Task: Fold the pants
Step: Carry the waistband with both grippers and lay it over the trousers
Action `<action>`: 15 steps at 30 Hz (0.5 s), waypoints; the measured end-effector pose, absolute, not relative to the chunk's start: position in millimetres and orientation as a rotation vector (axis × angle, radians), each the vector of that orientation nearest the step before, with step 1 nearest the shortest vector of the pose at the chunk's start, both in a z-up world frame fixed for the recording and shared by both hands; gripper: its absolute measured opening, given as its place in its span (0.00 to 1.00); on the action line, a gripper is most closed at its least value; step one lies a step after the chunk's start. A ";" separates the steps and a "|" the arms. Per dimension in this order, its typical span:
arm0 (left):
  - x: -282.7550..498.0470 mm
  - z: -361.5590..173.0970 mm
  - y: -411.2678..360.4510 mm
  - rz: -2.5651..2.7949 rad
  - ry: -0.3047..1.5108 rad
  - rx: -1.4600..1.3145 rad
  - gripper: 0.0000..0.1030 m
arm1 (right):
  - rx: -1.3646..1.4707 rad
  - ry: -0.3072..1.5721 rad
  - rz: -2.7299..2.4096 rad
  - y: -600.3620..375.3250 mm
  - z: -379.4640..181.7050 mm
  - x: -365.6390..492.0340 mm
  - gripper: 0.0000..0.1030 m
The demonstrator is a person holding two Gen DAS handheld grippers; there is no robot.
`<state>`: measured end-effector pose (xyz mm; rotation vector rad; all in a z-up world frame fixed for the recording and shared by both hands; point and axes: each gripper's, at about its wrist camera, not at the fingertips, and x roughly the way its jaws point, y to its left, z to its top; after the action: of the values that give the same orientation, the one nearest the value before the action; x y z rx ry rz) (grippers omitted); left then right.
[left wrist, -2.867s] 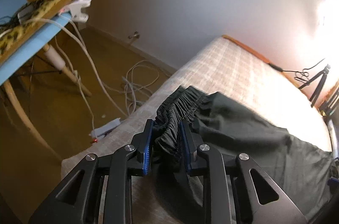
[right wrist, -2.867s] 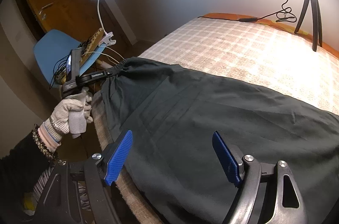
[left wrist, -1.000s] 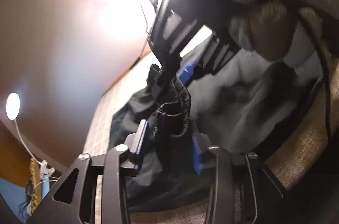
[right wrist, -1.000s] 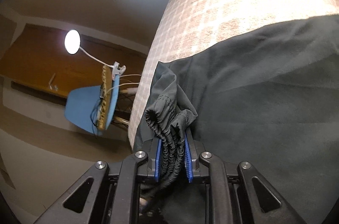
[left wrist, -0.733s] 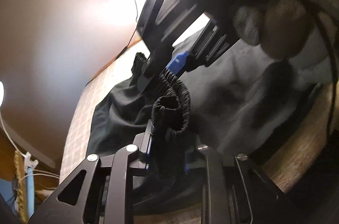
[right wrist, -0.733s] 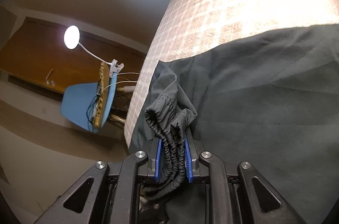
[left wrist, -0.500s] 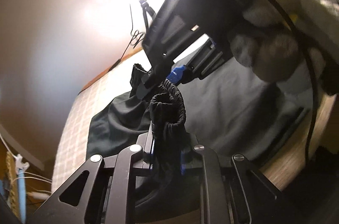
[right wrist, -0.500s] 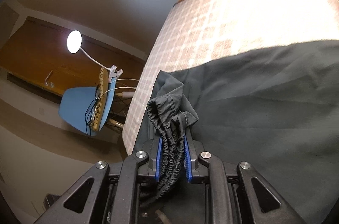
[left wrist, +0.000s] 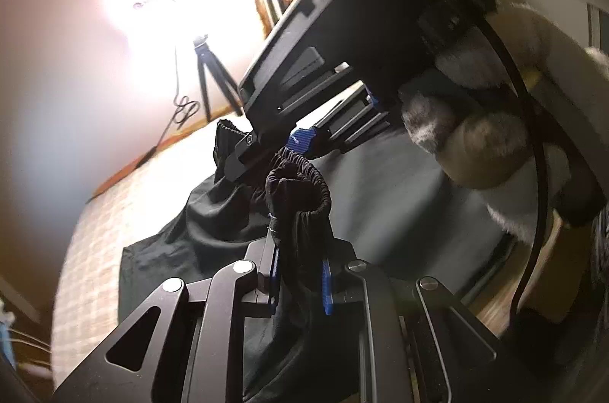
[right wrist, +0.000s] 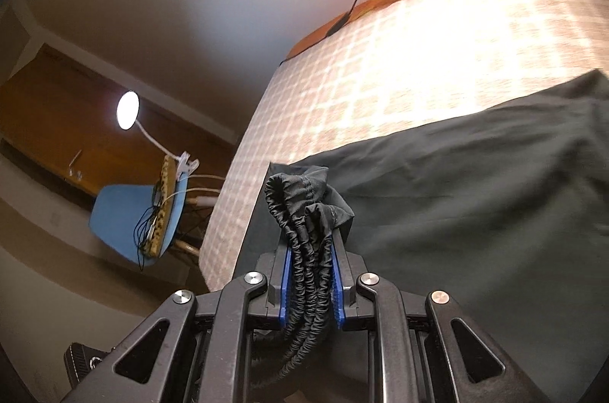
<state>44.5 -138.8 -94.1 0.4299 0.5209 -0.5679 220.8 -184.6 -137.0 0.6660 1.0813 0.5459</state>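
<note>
Two views from wrist cameras over a bed (right wrist: pixel 437 60) covered in a beige checked spread.

Left wrist view: the left tool (left wrist: pixel 298 283), black with blue ribbed pads, sits at 6 o'clock. Its jaws are nearly closed, pinching a bunched loop of the elastic waistband of a pair of dark charcoal fabric pants (left wrist: pixel 399 208). The gathered waistband stands up above the pads in a rounded fold. Toward 12 o'clock the right tool (left wrist: pixel 300 142) reaches in from 1 o'clock, held by a hand in a pale knitted glove (left wrist: pixel 468 144); one blue pad shows at its tip, touching the same waistband just beyond the left tool. The rest of the pants lies spread on the bed toward 9 o'clock and 3 o'clock. A black tripod (left wrist: pixel 209 79) stands at 11 o'clock beneath a very bright lamp glare.

Right wrist view: the right tool (right wrist: pixel 310 283) is at 6 o'clock, its blue pads closed tightly on several stacked folds of the pants' (right wrist: pixel 475 197) ruched waistband, which bulges out above the pads and trails below them. The pant fabric stretches flat across the bed toward 3 o'clock. At 9 o'clock, off the bed, stands a light blue chair (right wrist: pixel 129 220) with a white clip-on lamp (right wrist: pixel 129 107) shining above it.
</note>
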 end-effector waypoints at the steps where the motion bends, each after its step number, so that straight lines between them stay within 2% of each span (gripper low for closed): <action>1: 44.6 -92.0 -142.0 -0.575 0.519 0.425 0.14 | 0.663 1.073 0.534 -188.0 -133.5 219.8 0.16; 15: 70.3 -80.8 -178.7 -0.701 0.498 0.343 0.14 | 0.689 0.986 0.397 -280.4 -116.5 191.3 0.15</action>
<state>70.3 -178.7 -80.8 0.3429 0.4978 -0.7005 191.3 -280.4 -116.5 0.6893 0.9856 0.3966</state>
